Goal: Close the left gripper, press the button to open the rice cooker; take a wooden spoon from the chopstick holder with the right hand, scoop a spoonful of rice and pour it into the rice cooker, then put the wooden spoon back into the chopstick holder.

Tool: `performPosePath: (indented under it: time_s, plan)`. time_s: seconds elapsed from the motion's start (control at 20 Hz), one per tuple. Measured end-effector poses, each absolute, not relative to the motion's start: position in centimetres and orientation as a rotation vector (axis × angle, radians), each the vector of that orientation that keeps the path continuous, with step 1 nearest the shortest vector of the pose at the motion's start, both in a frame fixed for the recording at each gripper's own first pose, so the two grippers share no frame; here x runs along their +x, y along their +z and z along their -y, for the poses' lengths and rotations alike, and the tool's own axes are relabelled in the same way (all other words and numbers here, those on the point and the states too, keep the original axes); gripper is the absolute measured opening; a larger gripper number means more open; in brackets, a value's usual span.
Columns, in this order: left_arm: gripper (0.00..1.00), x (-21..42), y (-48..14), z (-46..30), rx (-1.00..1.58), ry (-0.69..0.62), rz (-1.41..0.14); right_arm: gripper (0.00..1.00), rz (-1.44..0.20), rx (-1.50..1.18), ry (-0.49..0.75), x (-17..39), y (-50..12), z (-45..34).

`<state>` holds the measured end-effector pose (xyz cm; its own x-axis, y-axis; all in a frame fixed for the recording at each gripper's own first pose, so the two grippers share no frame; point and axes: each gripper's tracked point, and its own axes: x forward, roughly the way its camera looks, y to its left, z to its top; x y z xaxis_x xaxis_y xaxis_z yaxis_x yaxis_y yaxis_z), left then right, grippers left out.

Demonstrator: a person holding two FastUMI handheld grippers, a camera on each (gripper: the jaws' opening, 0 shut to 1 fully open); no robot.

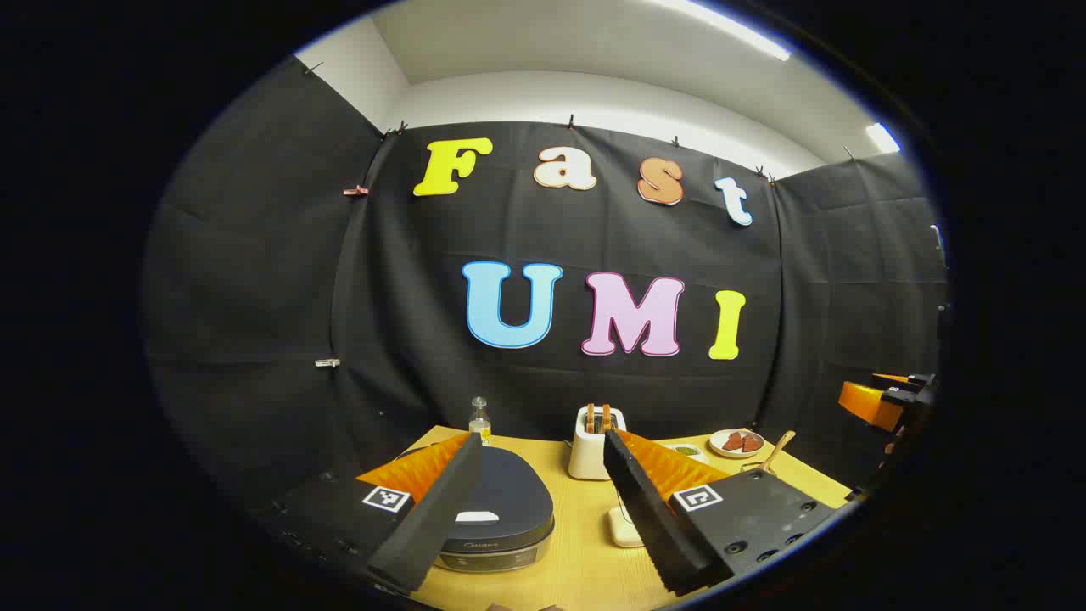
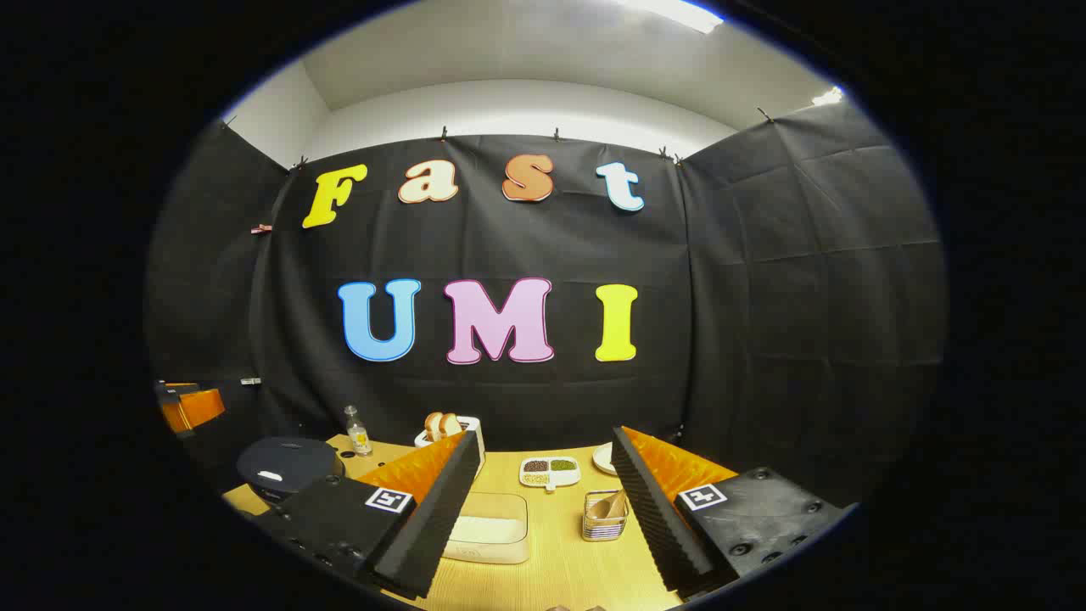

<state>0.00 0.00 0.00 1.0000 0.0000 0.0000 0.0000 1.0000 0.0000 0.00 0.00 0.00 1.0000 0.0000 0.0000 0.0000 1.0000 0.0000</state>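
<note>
Rice cooker (image 1: 496,509) sits lid-down on the surface (image 1: 585,568), at 11 o'clock from the left claw (image 1: 543,509), which is wide open, so the button press isn't set up. Right claw (image 2: 543,509) also wide, chopstick holder (image 2: 605,516) at 1 o'clock; spoon handle probably inside, blurry.

1 rice cooker (image 2: 288,465), 1 toaster (image 1: 596,441), 1 bottle (image 2: 358,431), 1 chopstick holder (image 2: 605,514), 1 rice box (image 2: 489,530), 2 plates (image 1: 736,442).
</note>
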Motion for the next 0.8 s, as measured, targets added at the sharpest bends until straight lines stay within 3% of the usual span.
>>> performPosePath:
  time_s: [0.8]
  plan:
    - [0.95, 0.7, -0.9, 0.9, 0.017, -0.019, -0.022, 0.98, -0.016, 0.008, -0.018, 0.4, -0.6, 0.4]
